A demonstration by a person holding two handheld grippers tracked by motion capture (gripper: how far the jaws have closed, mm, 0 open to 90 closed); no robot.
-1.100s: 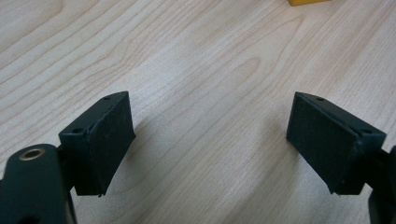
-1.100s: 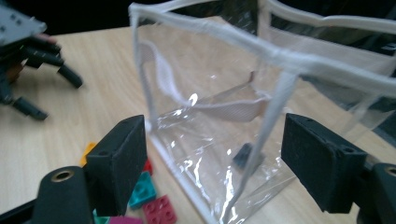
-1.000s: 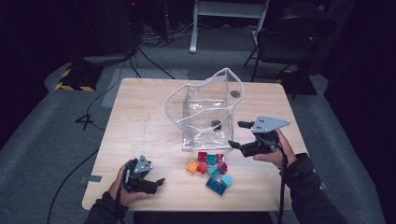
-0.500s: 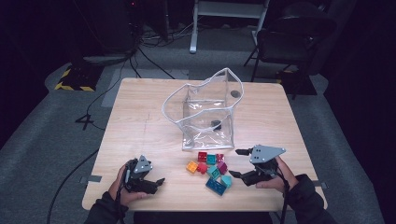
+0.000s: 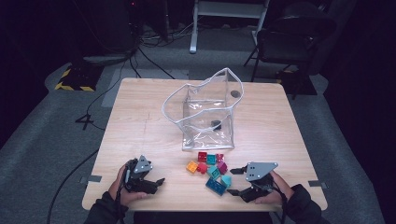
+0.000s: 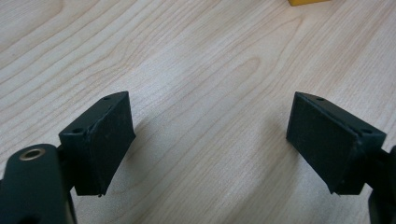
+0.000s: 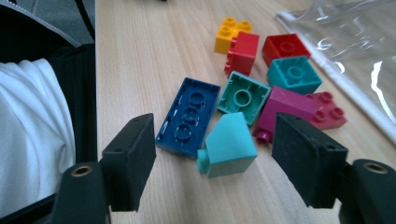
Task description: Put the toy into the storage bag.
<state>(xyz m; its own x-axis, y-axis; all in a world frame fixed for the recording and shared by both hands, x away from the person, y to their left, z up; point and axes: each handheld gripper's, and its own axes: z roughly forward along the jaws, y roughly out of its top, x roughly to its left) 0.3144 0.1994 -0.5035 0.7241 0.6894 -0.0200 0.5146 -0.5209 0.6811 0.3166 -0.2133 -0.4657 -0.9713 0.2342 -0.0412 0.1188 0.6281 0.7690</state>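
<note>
Two handheld grippers sit low over a pale wooden tabletop (image 5: 140,121), near its front edge.

Left gripper (image 5: 161,181): rests on the tabletop at front left, well apart from the bricks. In the left gripper view its jaws stand spread, with bare wood grain and nothing else between them.

Right gripper (image 7: 215,128): at front right, pointed toward the brick cluster. Its jaws have just been closing but are spread at this moment. A light turquoise sloped plastic brick (image 7: 229,144) lies on the tabletop between the two pads, and neither pad touches it.

Brick cluster, right gripper view:
- A dark blue long brick (image 7: 189,116) lies underside up, just beside the turquoise one on its left.
- A green-teal square brick (image 7: 243,98) sits behind the turquoise one, also underside up.
- A magenta studded brick (image 7: 289,109) lies to the right, close to the right-hand pad.
- A teal square brick (image 7: 294,73) and two red bricks (image 7: 243,51) lie farther back.
- A yellow-orange brick (image 7: 229,32) is farthest away, touching one red brick.

A clear soft plastic bag (image 5: 205,116) stands open-topped mid-table, just behind the cluster. A small dark item lies inside it, too small to identify. A white sleeve (image 7: 32,140) shows at the left of the right gripper view.
</note>
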